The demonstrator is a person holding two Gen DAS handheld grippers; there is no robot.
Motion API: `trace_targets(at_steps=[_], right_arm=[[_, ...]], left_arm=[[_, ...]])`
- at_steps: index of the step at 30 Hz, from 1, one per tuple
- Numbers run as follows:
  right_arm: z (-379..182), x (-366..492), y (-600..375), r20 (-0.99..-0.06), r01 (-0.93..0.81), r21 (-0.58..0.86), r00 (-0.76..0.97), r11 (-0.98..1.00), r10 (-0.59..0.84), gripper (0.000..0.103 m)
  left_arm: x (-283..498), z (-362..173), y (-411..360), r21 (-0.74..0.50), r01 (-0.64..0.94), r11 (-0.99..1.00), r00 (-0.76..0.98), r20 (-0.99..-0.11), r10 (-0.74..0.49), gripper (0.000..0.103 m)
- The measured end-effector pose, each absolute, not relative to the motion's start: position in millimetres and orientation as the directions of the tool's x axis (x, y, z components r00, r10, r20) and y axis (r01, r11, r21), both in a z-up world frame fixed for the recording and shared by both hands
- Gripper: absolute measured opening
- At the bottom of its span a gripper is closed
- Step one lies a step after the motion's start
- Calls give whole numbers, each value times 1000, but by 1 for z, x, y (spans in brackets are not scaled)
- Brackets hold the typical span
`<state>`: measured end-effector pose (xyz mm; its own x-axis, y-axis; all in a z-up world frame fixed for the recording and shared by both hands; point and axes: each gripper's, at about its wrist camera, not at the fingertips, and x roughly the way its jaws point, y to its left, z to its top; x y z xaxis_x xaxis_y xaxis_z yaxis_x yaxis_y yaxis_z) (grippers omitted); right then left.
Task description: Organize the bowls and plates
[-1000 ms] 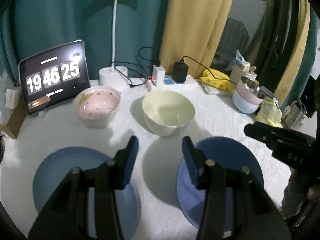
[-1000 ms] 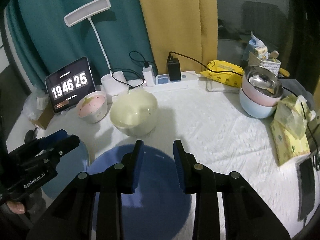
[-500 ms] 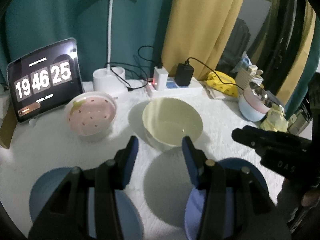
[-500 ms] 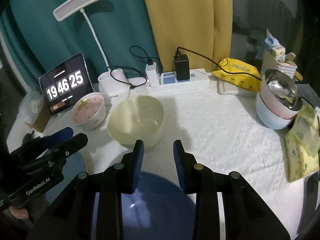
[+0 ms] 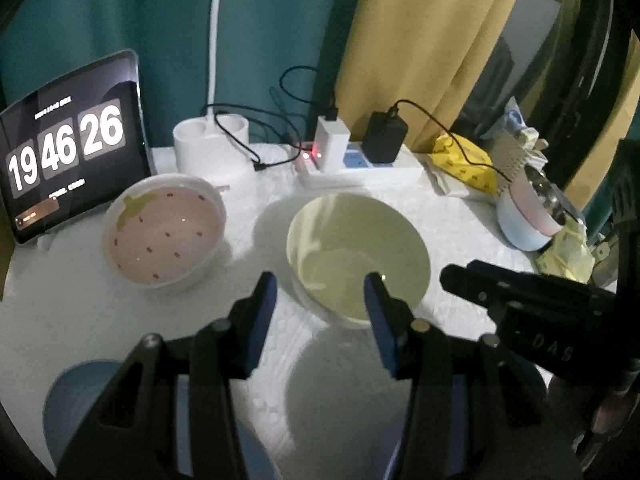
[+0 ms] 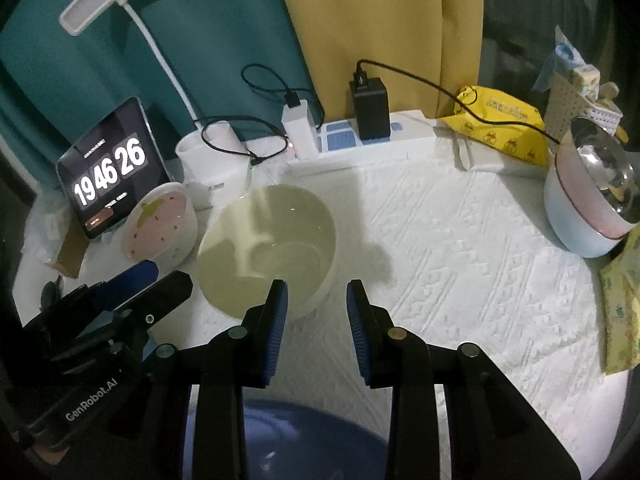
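both tools have moved forward since a second ago: the cream bowl (image 6: 267, 249) now sits just ahead of the left tool (image 5: 320, 300) and right tool (image 6: 316, 304), upright, mouth up, beside the strawberry bowl (image 5: 162, 230) mid-bench; both tools open, empty

Tablet (image 6: 113, 174) clock: "19 46 26". Left gripper (image 6: 132, 280) body: "GenRobot.AI". Right gripper (image 5: 452, 278) body: "DAS".

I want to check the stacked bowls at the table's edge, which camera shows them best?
The right wrist view: the stacked bowls sit large and whole at the right, a shiny metal one nested in a pink one over a pale blue one. The left wrist view shows them smaller, darker and crowded near the frame edge.
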<state>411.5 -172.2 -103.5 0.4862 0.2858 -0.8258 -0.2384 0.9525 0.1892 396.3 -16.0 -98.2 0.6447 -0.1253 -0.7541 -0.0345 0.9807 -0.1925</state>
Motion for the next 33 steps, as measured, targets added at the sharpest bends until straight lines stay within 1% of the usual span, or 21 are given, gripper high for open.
trace_targets(at_steps=[11, 17, 23, 26, 31, 33], right_arm=[[-131, 439, -165, -869, -182, 218, 412, 959, 275, 32], [-143, 444, -159, -872, -185, 219, 402, 958, 278, 32], [-148, 449, -158, -867, -182, 233, 405, 955, 289, 28], [-149, 450, -159, -863, -183, 235, 413, 955, 291, 27], [-149, 446, -157, -859, -200, 207, 432, 958, 276, 27], [-148, 445, -157, -858, -201, 201, 437, 959, 271, 25]], left_arm=[[420, -123, -13, -206, -59, 977, 584, -801, -134, 47], [432, -139, -13, -213, -71, 974, 536, -832, -143, 47], [435, -144, -13, -208, -71, 976, 542, -829, -137, 45], [436, -145, -16, -215, -47, 976, 546, -824, -155, 36], [436, -144, -17, -199, -54, 979, 558, -819, -136, 32], [435, -143, -16, -198, -50, 979, 562, -816, -136, 30]])
